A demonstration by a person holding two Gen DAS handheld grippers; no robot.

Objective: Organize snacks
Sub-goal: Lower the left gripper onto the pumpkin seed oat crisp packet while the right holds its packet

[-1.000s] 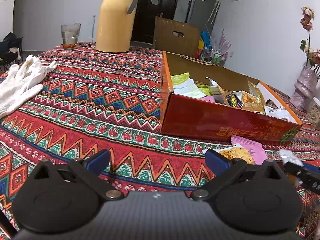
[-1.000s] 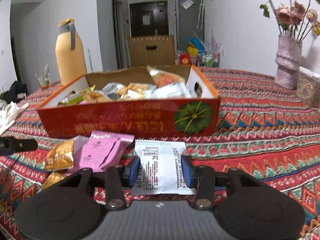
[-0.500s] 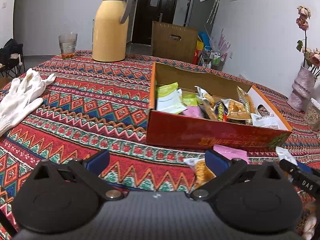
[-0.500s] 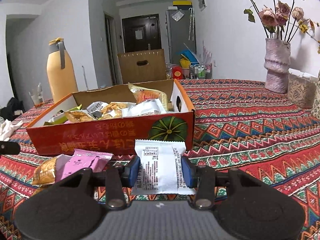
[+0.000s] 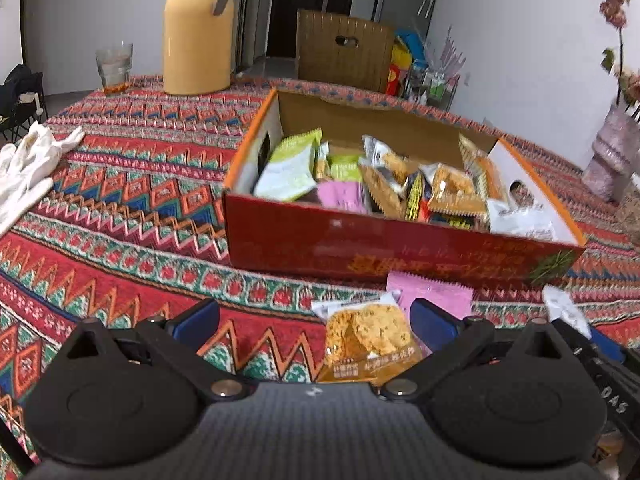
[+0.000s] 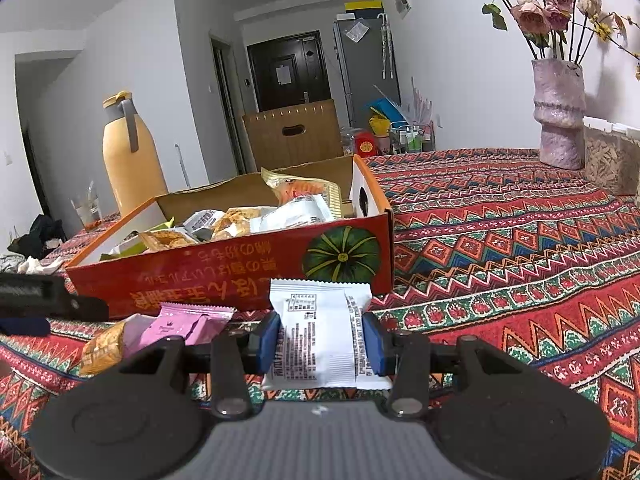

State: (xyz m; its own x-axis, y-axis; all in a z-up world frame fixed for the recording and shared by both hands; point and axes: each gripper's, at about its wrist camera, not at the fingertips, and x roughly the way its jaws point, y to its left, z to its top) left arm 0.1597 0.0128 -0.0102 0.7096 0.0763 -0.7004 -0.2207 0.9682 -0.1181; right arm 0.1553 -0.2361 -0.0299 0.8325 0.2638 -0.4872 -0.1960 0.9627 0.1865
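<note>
A red cardboard box [image 5: 360, 248] [image 6: 224, 276] holds several snack packets. In front of it on the patterned cloth lie an orange cracker packet [image 5: 366, 340] [image 6: 102, 346] and a pink packet [image 5: 434, 292] [image 6: 186, 322]. My left gripper [image 5: 314, 318] is open just above the cloth, with the orange packet between its blue pads, nearer the right one. My right gripper [image 6: 320, 340] is shut on a white snack packet [image 6: 320, 332], held off the cloth just in front of the box's right end. In the left wrist view that white packet [image 5: 564, 312] shows at the far right.
A yellow thermos [image 5: 198, 28] [image 6: 130, 160] and a glass [image 5: 114, 68] stand at the table's far side. White gloves [image 5: 28, 168] lie at the left. A pink vase [image 6: 560, 116] with flowers and a clear container [image 6: 610, 160] stand at the right.
The left gripper has moved right and a little up, bringing the orange packet between its pads. The right gripper has drawn slightly back from the box, still gripping the white packet.
</note>
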